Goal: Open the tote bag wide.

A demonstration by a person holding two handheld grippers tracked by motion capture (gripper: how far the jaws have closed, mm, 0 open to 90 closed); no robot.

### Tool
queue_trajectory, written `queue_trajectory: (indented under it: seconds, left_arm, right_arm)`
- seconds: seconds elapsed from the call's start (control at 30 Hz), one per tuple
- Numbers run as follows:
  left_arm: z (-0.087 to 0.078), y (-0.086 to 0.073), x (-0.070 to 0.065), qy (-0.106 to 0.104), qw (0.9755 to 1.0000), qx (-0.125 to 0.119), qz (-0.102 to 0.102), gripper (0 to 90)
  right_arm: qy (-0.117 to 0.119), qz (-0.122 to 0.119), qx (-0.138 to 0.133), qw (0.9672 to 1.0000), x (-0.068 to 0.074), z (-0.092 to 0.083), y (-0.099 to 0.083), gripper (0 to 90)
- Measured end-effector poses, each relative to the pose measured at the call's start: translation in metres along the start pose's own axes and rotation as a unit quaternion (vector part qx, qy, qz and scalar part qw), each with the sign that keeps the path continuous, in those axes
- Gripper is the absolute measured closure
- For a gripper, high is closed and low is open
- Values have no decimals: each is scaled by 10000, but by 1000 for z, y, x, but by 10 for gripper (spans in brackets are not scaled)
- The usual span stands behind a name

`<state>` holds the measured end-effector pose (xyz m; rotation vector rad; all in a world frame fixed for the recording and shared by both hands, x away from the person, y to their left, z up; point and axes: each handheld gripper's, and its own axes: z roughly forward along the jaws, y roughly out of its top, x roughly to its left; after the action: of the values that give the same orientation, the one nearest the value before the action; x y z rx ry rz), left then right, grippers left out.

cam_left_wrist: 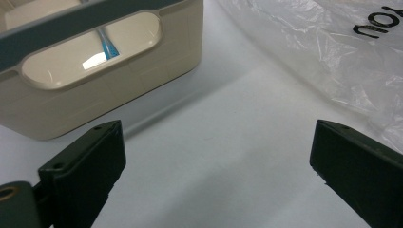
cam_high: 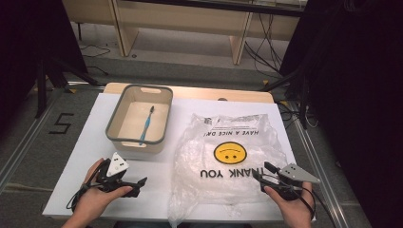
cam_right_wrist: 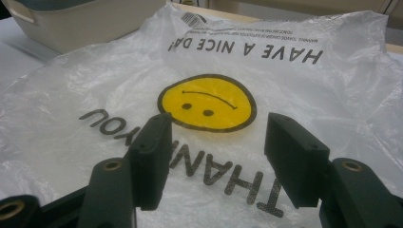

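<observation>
**Both tongs open, bag lying flat in front of me**

I am working at the white table (cam_high: 90,142); on it the plastic bag (cam_high: 230,161) is lying flat and crinkled at my right, its smiley face and lettering upside down to me; the beige bin (cam_high: 139,118) is standing just beside the bag at my left, with a blue toothbrush (cam_high: 146,124) lying inside it.

I am judging the bag to be the main risk; the film is thin and slippery and is lying flat on the table, so my jaws could skid over it and pinch nothing, or pinch both layers together and keep the mouth shut; pulling on it could also drag it against the bin.

I am holding my right tongs (cam_high: 262,175) at the near edge of the bag, jaws partly apart with nothing between them, pointing over the lettering toward the smiley; I am holding my left tongs (cam_high: 141,180) low over bare table, jaws wide and empty, in the gap between bin and bag.
</observation>
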<state>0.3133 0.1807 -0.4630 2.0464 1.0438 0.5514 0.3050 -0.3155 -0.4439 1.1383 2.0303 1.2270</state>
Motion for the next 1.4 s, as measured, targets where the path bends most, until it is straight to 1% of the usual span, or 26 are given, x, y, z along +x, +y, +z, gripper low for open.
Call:
queue_trajectory:
  seconds: [0.07,0.1,0.3,0.4,0.43,0.47,0.5,0.53,0.57,0.6,0.63,0.67,0.7,0.73,0.77,0.8,0.83,0.93,0.97,1.07,1.17,1.2,1.23,1.27,1.3,1.4]
  left_arm:
    - [-1,0,0,36,10000,-11,31,42]
    - [-1,1,0,65,9999,3,98,43]
    - [3,3,-4,98,9999,25,107,74]
    - [3,6,-7,63,9999,-16,118,141]
    - [3,10,-12,-11,9999,-83,106,158]
    - [3,10,-12,-11,9999,-83,106,161]
    - [2,14,-19,-154,9997,-122,155,167]
    - [2,14,-19,-154,9997,-122,155,172]
    - [3,19,-26,-265,9993,-181,186,179]
    - [3,19,-26,-265,9993,-181,186,183]
    - [5,23,-33,-361,9988,-187,269,182]
    - [5,23,-33,-361,9988,-187,269,183]
    - [8,27,-40,-453,9983,-175,315,185]
    - [8,27,-40,-453,9983,-175,315,186]
    - [13,30,-45,-526,9978,-133,383,189]
    - [13,30,-45,-526,9978,-133,383,189]
    - [17,32,-49,-572,9973,-86,447,189]
    - [22,34,-53,-550,9972,-48,514,189]
    - [25,37,-55,-539,9968,3,582,189]
    - [27,39,-57,-553,9967,22,588,195]
    - [32,42,-63,-603,9963,109,601,212]
    - [32,42,-63,-603,9963,109,601,218]
    - [35,43,-67,-661,9957,230,611,226]
    - [35,43,-67,-661,9957,230,611,230]
    - [40,44,-71,-708,9949,360,623,232]
    - [45,43,-75,-736,9938,472,685,211]
  right_arm:
    - [8,-13,-15,10000,0,0,0,432]
    - [6,-28,-16,10000,0,0,1,432]
    - [32,-39,24,10000,1,2,1,430]
    - [1,-35,59,10000,0,2,3,432]
    - [-20,-59,91,9999,-1,1,5,433]
    - [-59,-81,108,9999,-2,0,6,432]
    - [-90,-82,135,9998,-3,0,8,433]
    - [-90,-82,135,9998,-3,0,8,433]
    - [-160,-95,166,9997,-6,-2,11,432]
    - [-160,-95,166,9997,-6,-2,11,432]
    - [-295,-96,259,9992,-10,-5,13,432]
    - [-295,-96,259,9992,-10,-5,13,432]
    - [-380,-34,347,9987,-16,-7,13,432]
    - [-380,-34,347,9987,-16,-7,13,432]
    - [-447,14,416,9981,-22,-8,12,432]
    - [-447,14,416,9981,-22,-8,12,432]
    - [-491,44,494,9976,-26,-9,10,431]
    - [-565,84,615,9965,-33,-10,7,431]
    - [-613,71,642,9960,-35,-11,6,431]
    - [-767,132,768,9940,-42,-12,5,430]
    - [-991,201,966,9902,-49,-14,2,426]
    - [-991,201,966,9902,-49,-14,2,426]
    - [-1157,273,1120,9866,-53,-15,0,426]
    - [-1218,292,1198,9849,-54,-15,-1,424]
    - [-1282,299,1267,9832,-56,-14,-2,417]
    - [-1423,360,1446,9785,-62,-13,-7,391]
